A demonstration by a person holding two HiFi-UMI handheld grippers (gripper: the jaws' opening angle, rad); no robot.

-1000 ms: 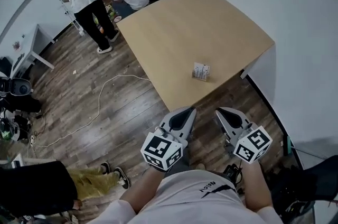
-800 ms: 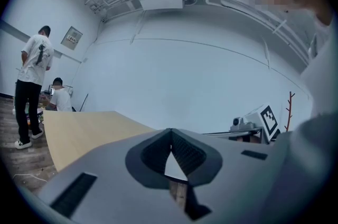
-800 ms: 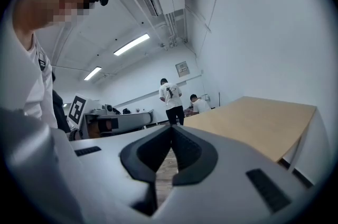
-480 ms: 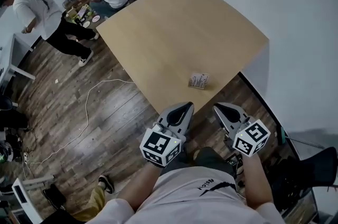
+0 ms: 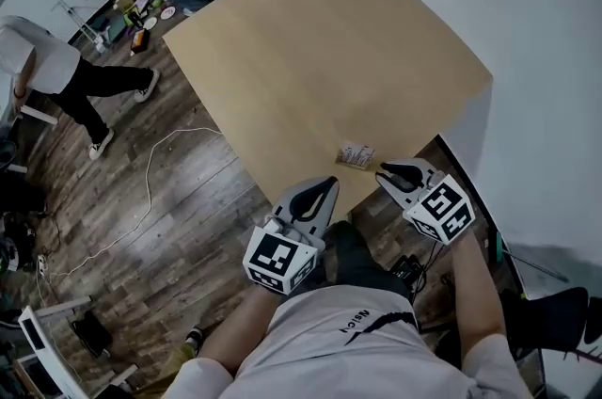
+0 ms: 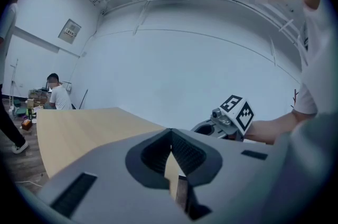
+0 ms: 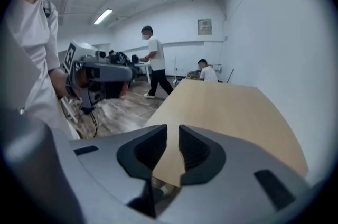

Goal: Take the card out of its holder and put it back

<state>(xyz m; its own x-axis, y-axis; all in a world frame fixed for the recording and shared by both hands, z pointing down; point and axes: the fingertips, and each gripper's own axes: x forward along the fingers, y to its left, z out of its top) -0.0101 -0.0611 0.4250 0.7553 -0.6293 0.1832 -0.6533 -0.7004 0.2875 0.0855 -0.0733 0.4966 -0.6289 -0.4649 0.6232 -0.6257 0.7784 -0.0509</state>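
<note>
Card holder (image 5: 356,155) sits on the table (image 5: 310,58) close to its near edge. The card is apparently still inside, but it is too small in the head view to split card from holder or to say upright vs tilted. My left gripper (image 5: 325,186) hangs just near-left of the holder at the table edge, not touching it. Its fingers (image 6: 154,157) are closed tip to tip with nothing in them. My right gripper (image 5: 386,173) is just near-right of the holder, angled down toward it and also apart from it. Its fingers (image 7: 150,150) have just been opening and stand a little apart, with only bare table showing through the gap. I read this as the approach: the two grippers flank the holder, probably so one can steady it while the other pulls the card, and the right one is parting ready to take hold. Nothing is out yet. The holder shows clearly in neither gripper view; a pale blur low under the right fingers may be it, can't say. The left gripper view is mostly wall and table. Two people at far left are off the table and not involved.
</note>
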